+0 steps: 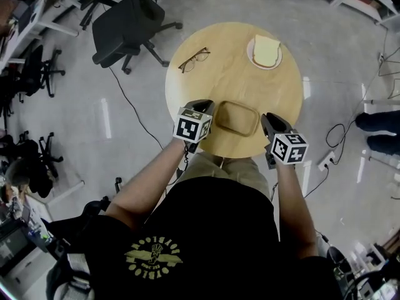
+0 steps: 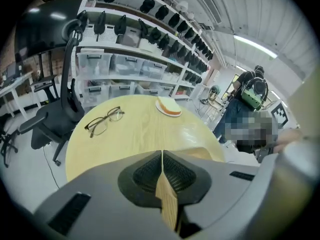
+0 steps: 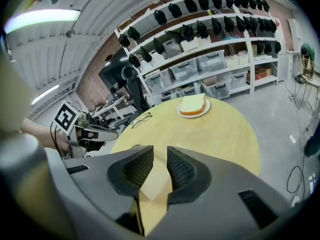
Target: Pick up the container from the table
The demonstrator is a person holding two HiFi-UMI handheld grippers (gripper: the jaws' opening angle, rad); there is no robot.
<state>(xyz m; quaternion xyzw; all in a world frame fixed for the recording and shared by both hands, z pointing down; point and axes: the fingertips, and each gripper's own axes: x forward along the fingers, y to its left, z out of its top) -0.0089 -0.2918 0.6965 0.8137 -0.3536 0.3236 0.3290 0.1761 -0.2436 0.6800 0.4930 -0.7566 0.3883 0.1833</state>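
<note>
Your left gripper (image 1: 203,112), fingers (image 2: 145,171) closed on nothing, and right gripper (image 1: 270,120), fingers (image 3: 137,169) parted and empty, flank the container (image 1: 237,118) at the desk's (image 1: 219,61) near edge, its long axis running between them.

Even white indoor light, with strong wide-angle bending in all three views.
In the head view the tabletop (image 1: 231,74) is evenly lit, and pale streaks of glare lie on the grey floor (image 1: 81,99) at left and right. A ceiling strip light (image 2: 255,46) glows at the upper right of the left gripper view, and another strip light (image 3: 42,16) at the upper left of the right gripper view. Both gripper views fade to black corners, the shelves (image 2: 130,59) bow, and the near fingers (image 2: 145,174) look soft.
</note>
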